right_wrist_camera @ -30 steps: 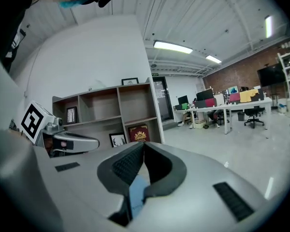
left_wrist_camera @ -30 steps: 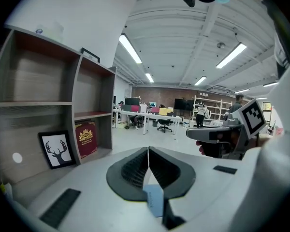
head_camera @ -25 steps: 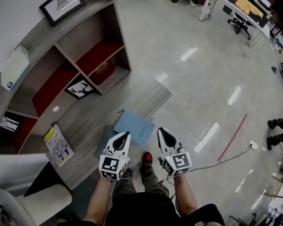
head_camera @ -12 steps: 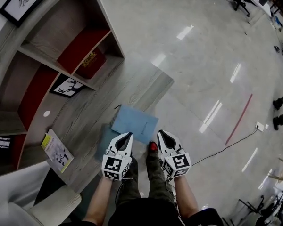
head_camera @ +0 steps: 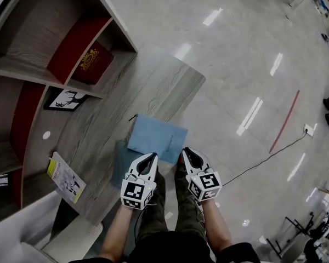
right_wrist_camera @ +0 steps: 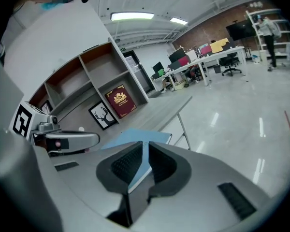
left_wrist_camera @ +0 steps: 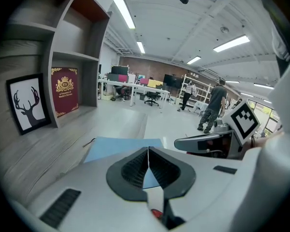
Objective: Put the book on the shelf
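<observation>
A light blue book (head_camera: 156, 137) lies flat on the wooden table (head_camera: 170, 86), its right corner reaching over the table's near edge. Both grippers hover side by side just short of the book's near edge. My left gripper (head_camera: 152, 156) is shut with nothing in it; in its own view the jaws (left_wrist_camera: 148, 149) meet in a line with the book (left_wrist_camera: 118, 146) beyond them. My right gripper (head_camera: 183, 152) is also shut and empty, its tips (right_wrist_camera: 145, 143) over the book (right_wrist_camera: 135, 135). The shelf (head_camera: 22, 64) stands at the table's left.
The shelf's compartments hold a dark red book (head_camera: 90, 62) and a framed deer picture (head_camera: 63, 99). A yellow-edged magazine (head_camera: 66, 177) lies on the table's near left. A white chair (head_camera: 55, 240) stands at bottom left. Shiny floor with a cable (head_camera: 263, 158) lies to the right.
Both grippers have sunk toward the table and now sit close to the blue book's near edge. The head view has tipped further down. The jaws have stayed shut.
</observation>
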A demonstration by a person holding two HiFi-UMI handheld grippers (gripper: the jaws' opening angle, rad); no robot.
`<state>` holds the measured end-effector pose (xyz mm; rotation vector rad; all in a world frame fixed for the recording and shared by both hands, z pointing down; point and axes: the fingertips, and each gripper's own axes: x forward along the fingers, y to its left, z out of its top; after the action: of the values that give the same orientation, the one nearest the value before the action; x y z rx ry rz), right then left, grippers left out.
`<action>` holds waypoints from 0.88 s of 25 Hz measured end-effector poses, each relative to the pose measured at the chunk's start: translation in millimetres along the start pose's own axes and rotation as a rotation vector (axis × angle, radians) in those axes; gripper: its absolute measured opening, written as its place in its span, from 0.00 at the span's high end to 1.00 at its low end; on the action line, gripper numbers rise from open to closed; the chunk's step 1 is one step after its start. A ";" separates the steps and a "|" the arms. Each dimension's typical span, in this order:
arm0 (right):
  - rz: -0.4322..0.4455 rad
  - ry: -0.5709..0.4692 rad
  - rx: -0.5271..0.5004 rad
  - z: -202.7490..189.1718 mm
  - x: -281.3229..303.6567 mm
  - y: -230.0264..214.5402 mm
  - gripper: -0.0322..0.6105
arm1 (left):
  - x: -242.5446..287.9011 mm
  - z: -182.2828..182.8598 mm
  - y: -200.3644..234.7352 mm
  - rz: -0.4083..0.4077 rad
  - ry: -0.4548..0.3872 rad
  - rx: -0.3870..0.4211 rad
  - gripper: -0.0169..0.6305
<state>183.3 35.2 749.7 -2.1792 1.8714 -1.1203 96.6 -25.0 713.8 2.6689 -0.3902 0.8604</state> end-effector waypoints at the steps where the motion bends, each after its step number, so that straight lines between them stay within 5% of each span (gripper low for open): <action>1: 0.009 0.010 0.026 -4.3 2.9 -1.2 0.86 | 1.0 -2.0 0.5 -0.002 0.005 0.000 0.95; 3: 0.035 0.038 0.085 -13.4 8.3 -3.8 0.68 | 3.2 -5.1 0.1 -0.007 0.016 0.004 0.95; 8: 0.070 0.077 0.193 -31.2 20.3 -11.0 0.53 | 5.8 -7.7 -1.9 -0.020 0.032 -0.001 0.95; 22: 0.145 0.121 0.270 -48.5 51.0 -13.8 0.48 | 19.3 -29.1 8.4 -0.003 0.091 -0.035 0.95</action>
<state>168.2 13.4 816.3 -1.8401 1.7675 -1.4091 93.7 -25.0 749.6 2.5870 -0.3753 0.9618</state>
